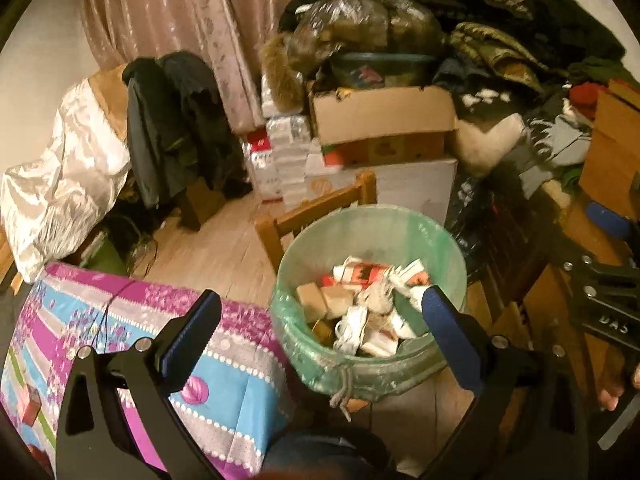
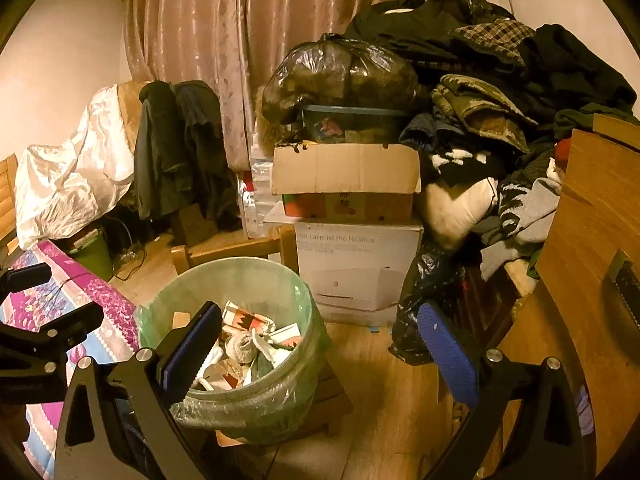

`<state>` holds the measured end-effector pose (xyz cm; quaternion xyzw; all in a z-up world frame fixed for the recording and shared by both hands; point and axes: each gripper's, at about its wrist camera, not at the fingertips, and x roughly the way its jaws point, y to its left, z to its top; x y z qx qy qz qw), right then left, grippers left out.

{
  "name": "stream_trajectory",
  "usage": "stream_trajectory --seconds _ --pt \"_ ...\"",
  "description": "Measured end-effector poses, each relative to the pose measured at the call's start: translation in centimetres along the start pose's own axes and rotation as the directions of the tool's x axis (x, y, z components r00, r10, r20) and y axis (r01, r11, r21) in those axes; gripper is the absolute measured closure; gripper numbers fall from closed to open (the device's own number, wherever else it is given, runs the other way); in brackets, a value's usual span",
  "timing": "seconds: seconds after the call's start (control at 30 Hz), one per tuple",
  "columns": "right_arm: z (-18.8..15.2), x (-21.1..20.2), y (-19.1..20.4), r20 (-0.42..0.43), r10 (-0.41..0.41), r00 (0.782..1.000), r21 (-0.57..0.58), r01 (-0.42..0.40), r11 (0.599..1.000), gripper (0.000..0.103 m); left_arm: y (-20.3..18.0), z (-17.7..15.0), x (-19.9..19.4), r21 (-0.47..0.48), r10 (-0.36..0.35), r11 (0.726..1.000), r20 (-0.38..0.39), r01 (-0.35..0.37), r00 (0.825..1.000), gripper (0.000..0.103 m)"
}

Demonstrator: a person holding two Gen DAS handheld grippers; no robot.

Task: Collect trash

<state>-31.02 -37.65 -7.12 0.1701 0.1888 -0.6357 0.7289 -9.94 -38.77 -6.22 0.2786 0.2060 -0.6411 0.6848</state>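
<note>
A green-lined trash bin stands on a low wooden stool, full of crumpled paper, small cardboard boxes and wrappers. It also shows in the right wrist view. My left gripper is open and empty, held above the bin's near rim, its right finger over the trash. My right gripper is open and empty, to the right of the bin above the floor. The right gripper also shows at the right edge of the left wrist view.
A patterned purple and blue cloth covers a surface left of the bin. Stacked cardboard boxes, a white printer box, black bags and a clothes pile stand behind. A wooden panel is at the right.
</note>
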Motion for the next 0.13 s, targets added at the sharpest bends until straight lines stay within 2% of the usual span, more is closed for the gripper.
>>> stream_trajectory --seconds 0.13 --pt "-0.46 0.43 0.33 -0.022 0.007 1.000 -0.002 -0.007 1.000 0.005 1.20 0.10 -0.13 -0.076 -0.020 0.997 -0.011 0.019 1.000 0.006"
